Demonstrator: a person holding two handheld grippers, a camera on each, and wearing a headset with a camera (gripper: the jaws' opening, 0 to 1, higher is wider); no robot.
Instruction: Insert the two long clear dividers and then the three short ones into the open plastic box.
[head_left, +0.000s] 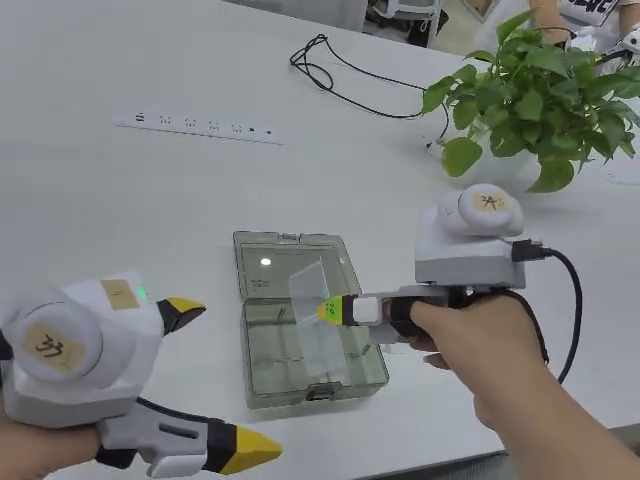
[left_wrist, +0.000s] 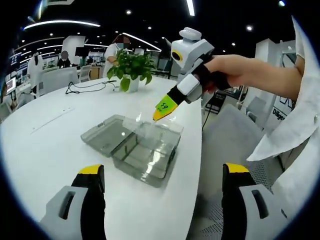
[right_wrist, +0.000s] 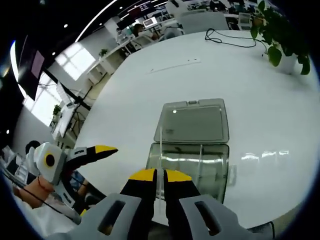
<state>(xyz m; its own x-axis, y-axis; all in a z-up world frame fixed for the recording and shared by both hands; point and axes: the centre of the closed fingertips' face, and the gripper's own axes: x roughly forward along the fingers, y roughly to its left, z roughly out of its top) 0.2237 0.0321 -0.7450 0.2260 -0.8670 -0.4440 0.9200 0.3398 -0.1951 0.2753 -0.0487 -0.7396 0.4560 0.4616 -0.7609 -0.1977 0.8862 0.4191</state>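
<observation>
Box (head_left: 265, 350): lies open on the white table (head_left: 120, 220), with the lid (head_left: 290, 258) flat on the far side of the tray. Divider (head_left: 310, 290): clear, stands tilted over the tray, pinched at one edge by the right gripper (head_left: 330, 311); cannot tell whether its lower edge touches the tray floor. Right gripper, own view (right_wrist: 160, 175): yellow tips closed on the divider (right_wrist: 161, 155), which runs forward as a thin clear edge over the near wall of the box (right_wrist: 200, 160), toward the lid (right_wrist: 192, 122). Left gripper (head_left: 220, 380): hovers near the box's left side, apart from it, jaws spread wide, gripping nothing. Left gripper, own view (left_wrist: 162, 172): looks between the two parted tips at the box (left_wrist: 142, 152), with the right gripper (left_wrist: 165, 106) above it. Past the box on the table: power strip (head_left: 200, 127), black cable (head_left: 340, 75), potted plant (head_left: 530, 90) at the far right.
</observation>
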